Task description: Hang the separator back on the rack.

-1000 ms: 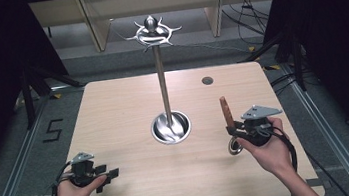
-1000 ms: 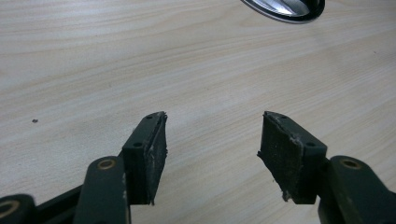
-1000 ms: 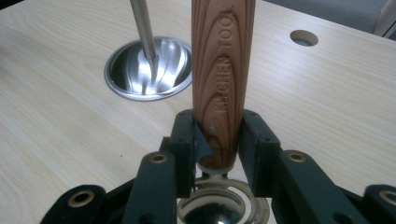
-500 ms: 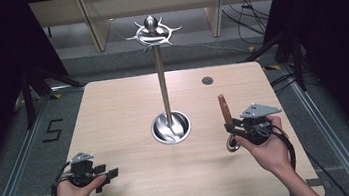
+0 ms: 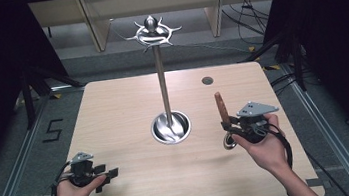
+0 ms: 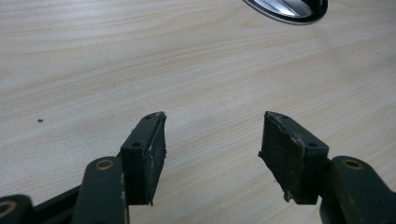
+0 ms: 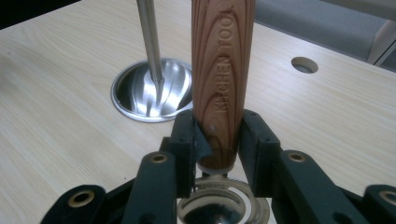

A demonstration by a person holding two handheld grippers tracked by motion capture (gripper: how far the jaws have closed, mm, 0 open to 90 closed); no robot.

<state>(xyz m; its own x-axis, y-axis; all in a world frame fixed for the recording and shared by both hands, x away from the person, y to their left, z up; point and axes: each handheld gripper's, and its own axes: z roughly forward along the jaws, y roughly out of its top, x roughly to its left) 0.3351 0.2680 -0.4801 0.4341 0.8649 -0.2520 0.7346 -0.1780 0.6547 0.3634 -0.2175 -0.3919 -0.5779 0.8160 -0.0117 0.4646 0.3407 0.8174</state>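
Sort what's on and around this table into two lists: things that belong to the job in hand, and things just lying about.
In the job:
- wooden-handled kitchen tool, clamped upright in the right claw
- metal hook stand, with hooks at its top, likely where the tool goes

Lying about:
- left claw, open, holding nothing
- round hole in the table
- cables on the floor behind

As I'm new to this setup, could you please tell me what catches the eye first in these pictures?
A tall steel hook stand rises from its round base at the middle of the wooden table. To its right, the right tongs clamp a wooden-handled kitchen tool. The left tongs stand open over bare tabletop at the near left.
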